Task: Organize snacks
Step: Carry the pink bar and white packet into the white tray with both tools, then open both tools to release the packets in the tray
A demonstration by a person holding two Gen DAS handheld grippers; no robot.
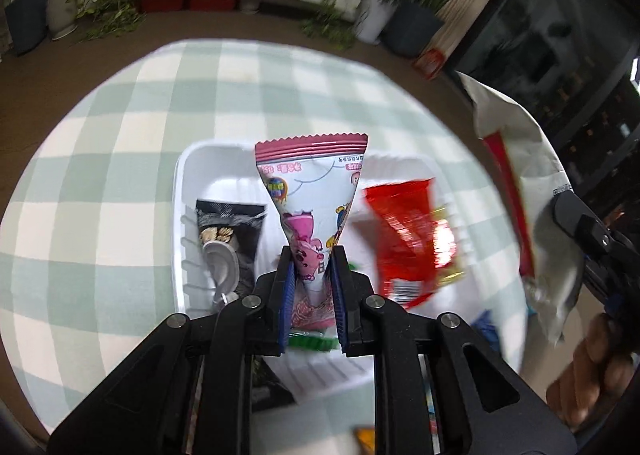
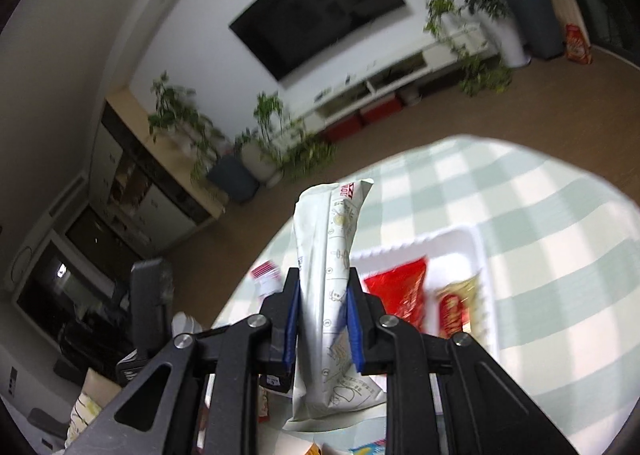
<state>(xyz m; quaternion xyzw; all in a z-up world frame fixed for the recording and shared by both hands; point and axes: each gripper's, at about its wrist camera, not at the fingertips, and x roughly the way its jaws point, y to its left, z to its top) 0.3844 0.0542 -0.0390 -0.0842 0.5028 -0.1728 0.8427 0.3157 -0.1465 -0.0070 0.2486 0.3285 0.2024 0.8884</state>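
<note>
Snacks heading for the tray

Left gripper (image 1: pixel 312 275) is clenching a pink packet (image 1: pixel 311 191) above the white tray (image 1: pixel 180 191), ready to drop between the black packet (image 1: pixel 228 239) and red packet (image 1: pixel 408 231). Right gripper (image 2: pixel 323 319) is gripping a white bag (image 2: pixel 332 279), waiting beside the tray's rim over the worktop (image 2: pixel 560 275), where room is lying open.

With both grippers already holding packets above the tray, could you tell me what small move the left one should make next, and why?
Probably lower the left gripper and release the pink cartoon packet into the white tray. It hangs clamped above the bare strip between the black packet and the red packet.
</note>
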